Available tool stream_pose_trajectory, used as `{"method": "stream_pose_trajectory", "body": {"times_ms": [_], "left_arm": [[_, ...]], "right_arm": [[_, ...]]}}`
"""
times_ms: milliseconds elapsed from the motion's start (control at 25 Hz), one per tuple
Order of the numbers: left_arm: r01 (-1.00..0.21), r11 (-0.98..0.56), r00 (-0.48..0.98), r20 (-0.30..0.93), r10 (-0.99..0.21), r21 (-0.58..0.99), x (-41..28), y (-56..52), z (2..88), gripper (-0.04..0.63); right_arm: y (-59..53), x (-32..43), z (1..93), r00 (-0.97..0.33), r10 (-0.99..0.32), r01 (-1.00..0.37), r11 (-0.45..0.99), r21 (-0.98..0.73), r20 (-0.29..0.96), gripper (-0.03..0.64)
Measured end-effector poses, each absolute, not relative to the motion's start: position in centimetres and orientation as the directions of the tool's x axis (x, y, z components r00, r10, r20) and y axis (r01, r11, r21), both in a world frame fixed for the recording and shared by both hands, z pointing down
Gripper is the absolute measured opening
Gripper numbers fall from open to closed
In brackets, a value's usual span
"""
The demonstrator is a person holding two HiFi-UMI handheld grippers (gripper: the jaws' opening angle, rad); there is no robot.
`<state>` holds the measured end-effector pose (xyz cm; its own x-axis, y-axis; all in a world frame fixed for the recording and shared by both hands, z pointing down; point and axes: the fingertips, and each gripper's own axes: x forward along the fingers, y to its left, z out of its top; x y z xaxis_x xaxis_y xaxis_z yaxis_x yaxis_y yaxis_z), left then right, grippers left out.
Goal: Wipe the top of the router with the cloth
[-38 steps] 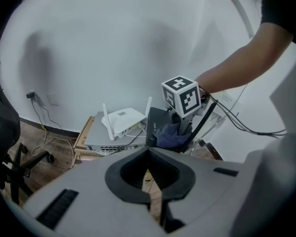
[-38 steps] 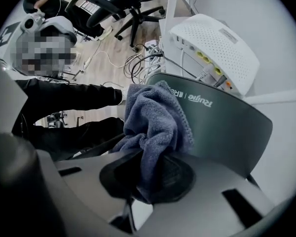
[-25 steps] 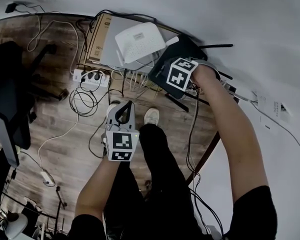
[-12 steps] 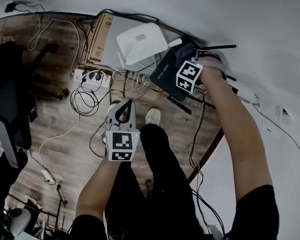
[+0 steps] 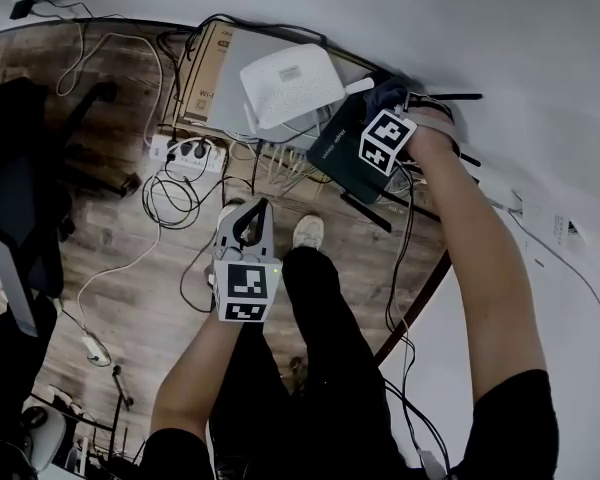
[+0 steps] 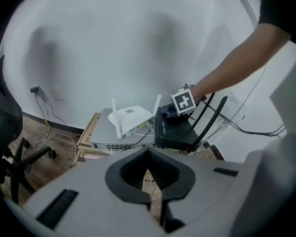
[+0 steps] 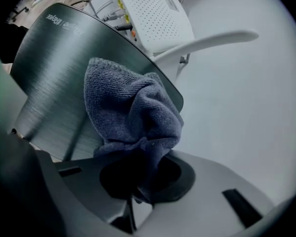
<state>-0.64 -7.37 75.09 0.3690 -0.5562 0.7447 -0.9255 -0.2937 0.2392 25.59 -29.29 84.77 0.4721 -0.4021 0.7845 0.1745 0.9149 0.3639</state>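
Your right claw [image 7: 138, 184] is clamped tight on a bunched fold of the cloth [image 7: 133, 112]. The rest of the cloth billows out ahead of the jaws and lies on the router [image 7: 64, 68], near the far edge by the wall [image 7: 237, 107]. From the head view, that claw [image 5: 378, 116] sits over the router's [image 5: 335, 150] back corner. Your left claw [image 5: 248, 226] hangs low over the floor [image 5: 130, 268], well apart from the work, its jaws together on nothing.

The cloth is soft, light terry. It will drag and fold under itself, so I'd keep your present hold on the gathered middle and let the loose bulk do the wiping.

The router looks like a light plastic slab with a smooth brushed top. It is likely to slide or tip if you press hard, since it rests tilted. Its black antenna [image 6: 212, 117] and the cables [image 5: 400, 228] at the back could snag the cloth.

The router leans against a white router [image 5: 285, 83], which sits on a grey switch [image 6: 101, 135]. That switch sits on a cardboard box [image 5: 202, 63]. A power strip [image 5: 185, 153] and more loose cable lie on the wood floor just beside the stack, with a chair [image 5: 20, 168] off to your left. The space is cramped, so I'd keep the strokes short and pull them toward yourself.
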Motion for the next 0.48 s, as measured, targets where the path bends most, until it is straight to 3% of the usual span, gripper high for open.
{"method": "stream_pose_trajectory", "body": {"times_ms": [240,480], "left_arm": [[-0.927,-0.285,0.369,0.743,-0.559,0.246,-1.4,-7.4,75.0,-0.008],[-0.925,-0.287,0.374,0.736,-0.564,0.25,-1.9,-7.7,74.8,-0.008]], "right_arm": [[-28.2,26.1,84.5,0.492,-0.324,-0.008,0.926,0.377,0.808,0.028],[-24.2,26.2,84.5,0.506,-0.016,-0.211,0.967,0.142,0.862,0.027]]}}
